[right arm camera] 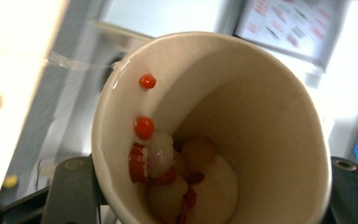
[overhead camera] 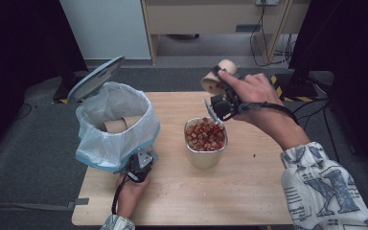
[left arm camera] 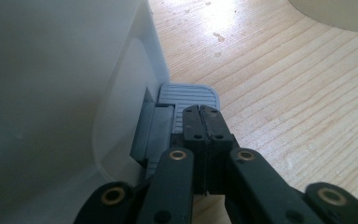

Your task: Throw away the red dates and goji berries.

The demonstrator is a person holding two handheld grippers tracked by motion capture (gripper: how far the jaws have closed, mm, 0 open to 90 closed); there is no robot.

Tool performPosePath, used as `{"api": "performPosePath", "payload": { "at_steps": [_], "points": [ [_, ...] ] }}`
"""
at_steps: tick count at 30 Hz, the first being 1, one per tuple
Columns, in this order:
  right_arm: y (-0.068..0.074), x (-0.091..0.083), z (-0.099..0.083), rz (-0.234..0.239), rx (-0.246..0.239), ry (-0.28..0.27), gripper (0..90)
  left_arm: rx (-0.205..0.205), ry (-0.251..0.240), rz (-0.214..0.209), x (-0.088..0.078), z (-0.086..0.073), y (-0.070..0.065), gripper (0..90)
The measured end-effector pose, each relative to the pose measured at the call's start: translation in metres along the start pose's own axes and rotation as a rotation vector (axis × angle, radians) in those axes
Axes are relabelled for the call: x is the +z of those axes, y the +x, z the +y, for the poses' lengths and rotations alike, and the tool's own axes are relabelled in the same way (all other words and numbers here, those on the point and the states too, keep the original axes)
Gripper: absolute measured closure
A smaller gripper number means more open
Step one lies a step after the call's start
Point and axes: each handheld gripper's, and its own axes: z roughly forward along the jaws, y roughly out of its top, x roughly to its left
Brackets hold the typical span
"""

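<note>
Right gripper (overhead camera: 219, 91) clamps a paper cup (overhead camera: 216, 76), held above the far rim of a metal container (overhead camera: 205, 155) full of red and pale scraps; a few scraps cling inside the cup. Left gripper (left arm camera: 200, 114), jaws clenched together, presses the pedal (left arm camera: 189, 95) of the lined bin (overhead camera: 112, 139), lid (overhead camera: 96, 76) up, paper cups inside. Wooden table (overhead camera: 249, 191); grey carpet.

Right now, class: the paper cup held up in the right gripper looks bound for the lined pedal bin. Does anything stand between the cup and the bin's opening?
Nothing visible blocks it. The lid is tipped up, with the left gripper on the pedal, so the bin is open. The metal bowl of scraps sits below the paper cup in the right gripper, lower than a direct path.
</note>
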Motion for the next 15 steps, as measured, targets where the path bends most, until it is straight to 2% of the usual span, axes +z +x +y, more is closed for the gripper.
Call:
{"api": "performPosePath", "payload": {
  "at_steps": [1,2,3,5,7,8,10,12,13,14,15],
  "points": [
    [0.007,0.002,0.004,0.022,-0.05,-0.005,35.2,0.0,0.0,0.0,0.0,0.0,0.0,89.1],
    [0.011,0.004,0.006,0.028,-0.072,-0.004,35.2,-0.001,0.0,-0.001,0.0,0.0,0.0,89.0],
    [0.011,0.004,0.005,0.022,-0.067,0.003,35.2,0.0,0.0,0.0,0.0,0.0,0.0,89.0],
    [0.006,0.003,0.002,0.002,-0.021,0.01,35.1,0.0,-0.001,0.0,0.0,0.0,0.0,89.1],
    [0.007,0.002,0.003,0.009,-0.037,0.012,35.1,-0.002,0.0,-0.001,0.0,0.0,0.0,89.1],
    [0.009,0.002,0.004,0.012,-0.063,0.008,35.1,-0.001,0.0,-0.001,0.0,0.0,0.0,89.0],
    [0.009,0.002,0.004,0.017,-0.067,0.003,35.1,-0.002,0.0,-0.001,0.0,0.0,0.0,89.1],
    [0.004,0.002,0.0,-0.008,-0.015,0.021,35.1,-0.002,0.0,-0.001,0.0,0.0,0.0,89.1],
    [0.005,0.003,0.0,-0.006,-0.01,0.019,35.1,-0.002,0.0,-0.001,0.0,0.0,0.0,89.1],
    [0.009,0.003,0.002,0.011,-0.05,0.015,35.1,-0.002,0.0,-0.001,0.0,0.0,0.0,89.0],
    [0.015,0.004,0.006,0.031,-0.109,0.007,35.2,-0.004,0.0,-0.003,0.0,0.0,0.0,89.0]
  ]
}}
